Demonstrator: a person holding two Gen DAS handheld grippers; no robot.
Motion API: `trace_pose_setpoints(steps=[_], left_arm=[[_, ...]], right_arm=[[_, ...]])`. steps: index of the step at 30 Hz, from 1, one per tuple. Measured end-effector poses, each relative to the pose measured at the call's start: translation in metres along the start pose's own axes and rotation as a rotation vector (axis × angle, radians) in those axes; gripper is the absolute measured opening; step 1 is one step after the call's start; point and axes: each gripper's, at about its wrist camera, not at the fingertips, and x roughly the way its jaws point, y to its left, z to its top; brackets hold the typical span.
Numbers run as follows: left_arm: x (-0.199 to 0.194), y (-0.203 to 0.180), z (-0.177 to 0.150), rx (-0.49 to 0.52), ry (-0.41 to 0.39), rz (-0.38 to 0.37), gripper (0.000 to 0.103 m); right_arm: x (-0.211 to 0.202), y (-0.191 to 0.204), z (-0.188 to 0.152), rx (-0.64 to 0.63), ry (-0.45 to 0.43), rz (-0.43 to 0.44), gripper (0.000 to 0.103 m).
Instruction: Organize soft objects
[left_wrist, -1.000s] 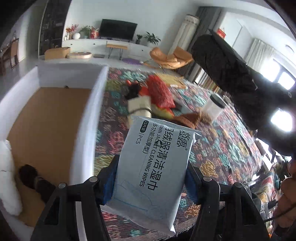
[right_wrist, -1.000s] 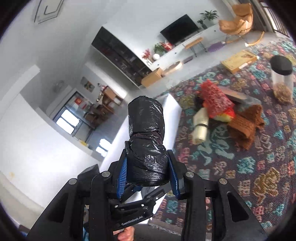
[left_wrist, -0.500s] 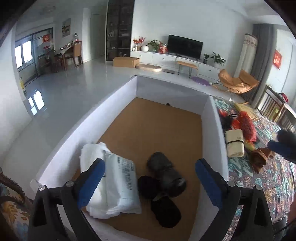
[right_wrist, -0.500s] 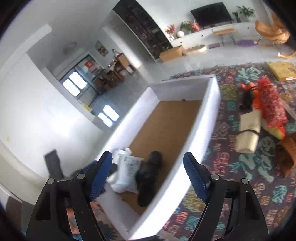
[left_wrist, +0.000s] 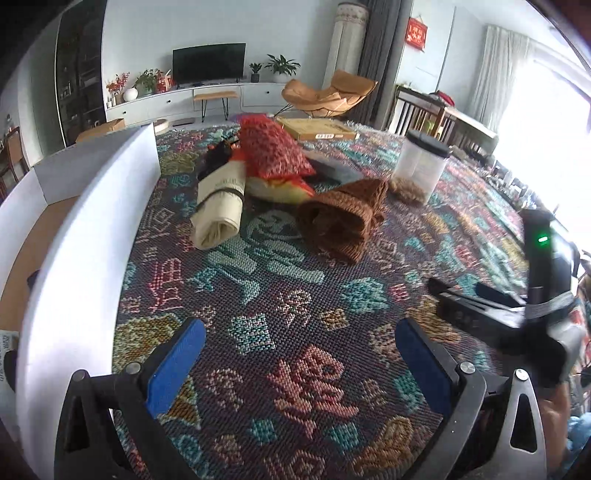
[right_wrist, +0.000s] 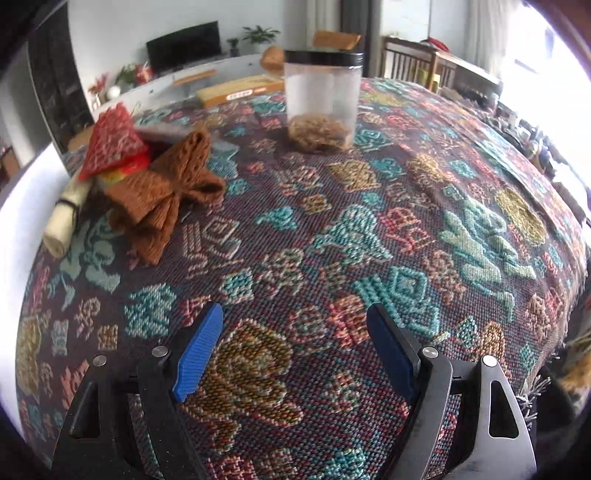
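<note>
Woven cloth: we see the patterned tabletop (left_wrist: 288, 280) bare between both sets of tongs.
Left wrist view, tongs: our left tongs (left_wrist: 299, 354) have just been opening and stand wide, nothing between the blue pads (left_wrist: 173, 365).
Left wrist view, box: the white box (left_wrist: 85, 236) sits at the left edge; its inside is mostly hidden here.
Left wrist view, pile: a cream roll (left_wrist: 219, 210), a brown knit (left_wrist: 345, 218) and a red mesh bundle (left_wrist: 273, 151) remain on the cloth, near the box.
Roll axis: its long axis runs away from us, open end facing us.
Right wrist view, tongs: our right tongs (right_wrist: 295, 350) also stand apart and empty.
Right wrist view, knit: the brown knit (right_wrist: 166, 192) lies ahead to the left, its length slanting toward the far right.
Progress: we judge the sorting unfinished, with at least three soft pieces left out.
</note>
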Motion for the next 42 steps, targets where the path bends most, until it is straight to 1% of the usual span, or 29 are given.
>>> trace_pose_setpoints(steps=[1,4,6,8,12,17,42], left_arm=[[0.013,-0.001,-0.002,0.0,0.006,0.022,0.102],[0.045,0.008,-0.005,-0.005,0.048,0.084,0.102],[0.058,0.014,-0.007,-0.007,0.065,0.12,0.102],[0.063,0.018,-0.008,-0.019,0.082,0.135,0.102],[0.068,0.019,-0.006,-0.022,0.092,0.141,0.103],[0.069,0.018,-0.008,-0.018,0.087,0.154,0.103],[0.068,0.017,-0.008,-0.018,0.087,0.155,0.103]], right_arm=[[0.003,-0.003,0.0,0.011,0.008,-0.021,0.083],[0.015,-0.004,0.0,0.018,0.05,-0.043,0.083],[0.019,-0.001,0.0,0.007,0.062,-0.063,0.083],[0.021,0.0,-0.001,0.007,0.059,-0.069,0.086],[0.024,-0.009,-0.003,0.062,0.068,-0.024,0.089],[0.023,-0.006,-0.005,0.053,0.071,-0.029,0.094],[0.018,-0.003,-0.007,0.043,0.101,-0.029,0.094]])
